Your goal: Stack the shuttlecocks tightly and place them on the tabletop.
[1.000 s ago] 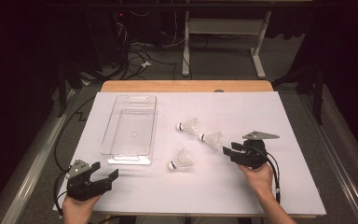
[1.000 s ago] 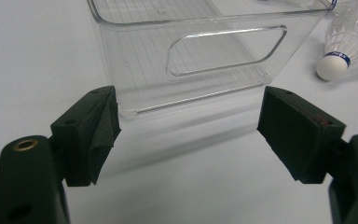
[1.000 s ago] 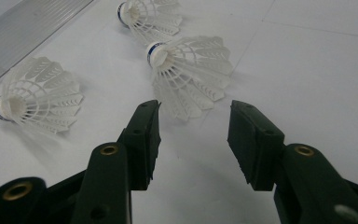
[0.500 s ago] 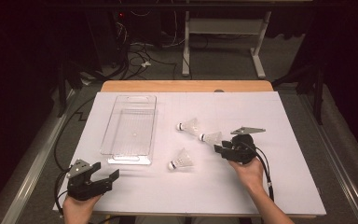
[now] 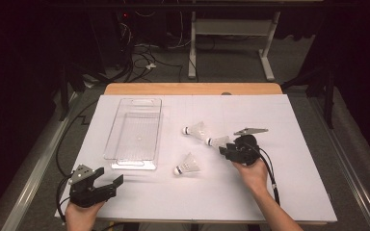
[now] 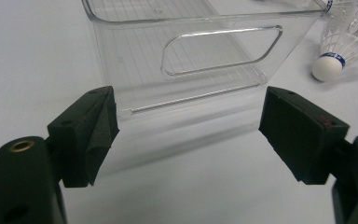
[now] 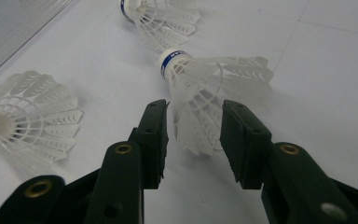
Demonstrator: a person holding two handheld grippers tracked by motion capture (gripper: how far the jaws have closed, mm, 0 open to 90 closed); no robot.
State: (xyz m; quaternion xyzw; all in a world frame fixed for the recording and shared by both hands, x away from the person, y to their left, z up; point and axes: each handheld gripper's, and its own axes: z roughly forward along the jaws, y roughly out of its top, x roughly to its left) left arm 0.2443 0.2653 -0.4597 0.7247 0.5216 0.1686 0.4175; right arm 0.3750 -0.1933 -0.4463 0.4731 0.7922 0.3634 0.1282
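My right gripper [image 7: 193, 130] has slid in from the table's right edge, its narrowed jaws now straddling the middle shuttlecock [image 7: 214, 91] but not yet pinching it, while my left gripper [image 6: 189, 135] waits wide open.

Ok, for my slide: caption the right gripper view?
Right gripper jaws straddle a shuttlecock's feather skirt, not yet closed.

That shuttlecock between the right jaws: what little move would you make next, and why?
Probably close the right gripper a little further. Its jaws already stand on either side of the feather skirt of the middle shuttlecock with small gaps left, so the shuttlecock does not look gripped yet. A gentle squeeze should hold it for lifting toward the clear tray.
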